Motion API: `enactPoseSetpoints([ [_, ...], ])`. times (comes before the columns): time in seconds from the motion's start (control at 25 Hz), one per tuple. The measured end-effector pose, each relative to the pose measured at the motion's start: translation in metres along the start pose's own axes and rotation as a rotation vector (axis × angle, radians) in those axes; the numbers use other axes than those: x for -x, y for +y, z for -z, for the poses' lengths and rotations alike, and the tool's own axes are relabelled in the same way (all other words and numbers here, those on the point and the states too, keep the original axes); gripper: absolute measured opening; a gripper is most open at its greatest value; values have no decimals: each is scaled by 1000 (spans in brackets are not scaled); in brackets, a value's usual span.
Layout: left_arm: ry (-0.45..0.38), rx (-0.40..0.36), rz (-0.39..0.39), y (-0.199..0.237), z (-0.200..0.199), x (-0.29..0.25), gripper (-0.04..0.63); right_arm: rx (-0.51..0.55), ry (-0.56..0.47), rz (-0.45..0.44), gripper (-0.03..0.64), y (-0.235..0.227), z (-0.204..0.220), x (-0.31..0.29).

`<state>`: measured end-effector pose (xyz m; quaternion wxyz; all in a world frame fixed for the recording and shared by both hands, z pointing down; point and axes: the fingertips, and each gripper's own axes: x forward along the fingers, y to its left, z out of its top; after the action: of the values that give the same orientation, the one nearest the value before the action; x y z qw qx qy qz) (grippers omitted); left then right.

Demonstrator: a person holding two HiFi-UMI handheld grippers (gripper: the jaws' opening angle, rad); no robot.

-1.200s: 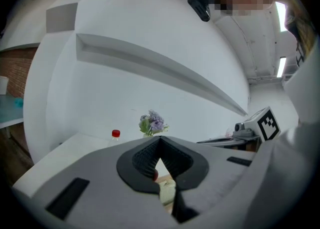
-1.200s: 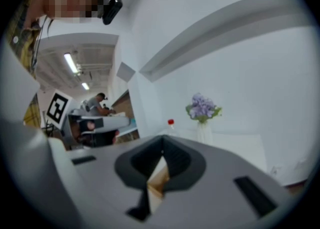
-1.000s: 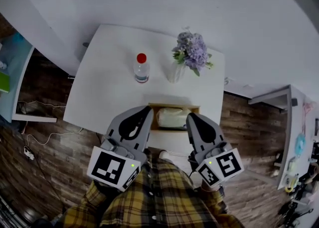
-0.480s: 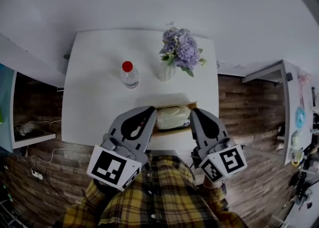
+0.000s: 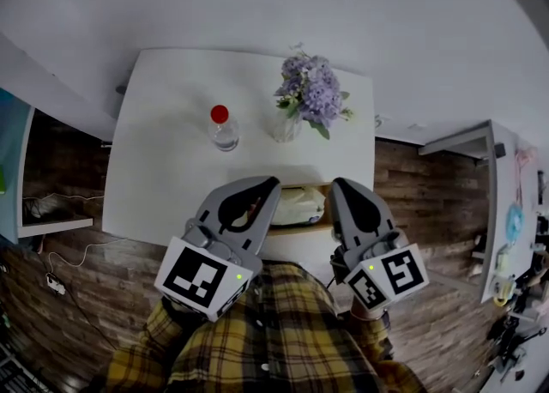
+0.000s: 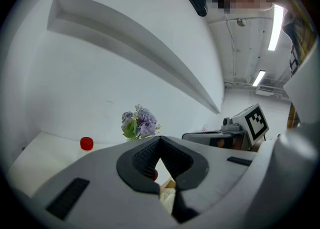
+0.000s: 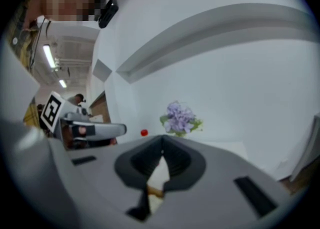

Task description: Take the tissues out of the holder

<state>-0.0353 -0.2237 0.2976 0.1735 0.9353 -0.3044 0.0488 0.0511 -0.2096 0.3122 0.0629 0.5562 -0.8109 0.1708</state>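
Light wooden box holder (image 5: pixel 300 229) with white tissues (image 5: pixel 298 204) inside, at near edge of white table (image 5: pixel 163 168), between left gripper (image 5: pixel 271 184) and right gripper (image 5: pixel 338 185). Both jaw pairs closed together, empty.

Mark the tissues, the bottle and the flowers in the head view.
tissues (image 5: pixel 298 204), head view, top of the white pack.
bottle (image 5: pixel 224 133), head view, clear body below the red cap.
flowers (image 5: pixel 310 91), head view, purple blooms.

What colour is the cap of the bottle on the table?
Red. The cap shows best in the head view.
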Motion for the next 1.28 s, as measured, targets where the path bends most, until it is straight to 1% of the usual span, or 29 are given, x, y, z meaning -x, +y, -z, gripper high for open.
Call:
enactPoseSetpoints([
  [0.12,-9,-1,-14,-2,-2,-3,5,8,-6,-19,12,-2,-3,-1],
  [0.2,-14,-2,-10,-2,-2,-4,5,12,-6,-34,12,0,-3,-3],
  [0.32,-16,21,7,-2,-2,-6,6,18,0,-52,12,1,-2,-4],
  [0.4,-24,30,3,-1,-5,-8,6,20,1,-57,12,-1,-3,-4],
  [0.52,-13,42,-1,0,-5,-12,8,18,1,-58,12,-6,-3,-4],
  [0.72,2,50,6,-1,-5,-18,72,17,3,-63,12,-12,-3,-5],
  [0.96,18,69,27,-1,-3,-22,188,15,7,-79,12,-10,-4,-6],
  [1.12,47,38,27,1,1,-22,196,12,14,-81,12,-8,-2,-6],
  [1.28,109,0,31,1,11,-24,195,-2,19,-75,12,-8,2,-5],
])
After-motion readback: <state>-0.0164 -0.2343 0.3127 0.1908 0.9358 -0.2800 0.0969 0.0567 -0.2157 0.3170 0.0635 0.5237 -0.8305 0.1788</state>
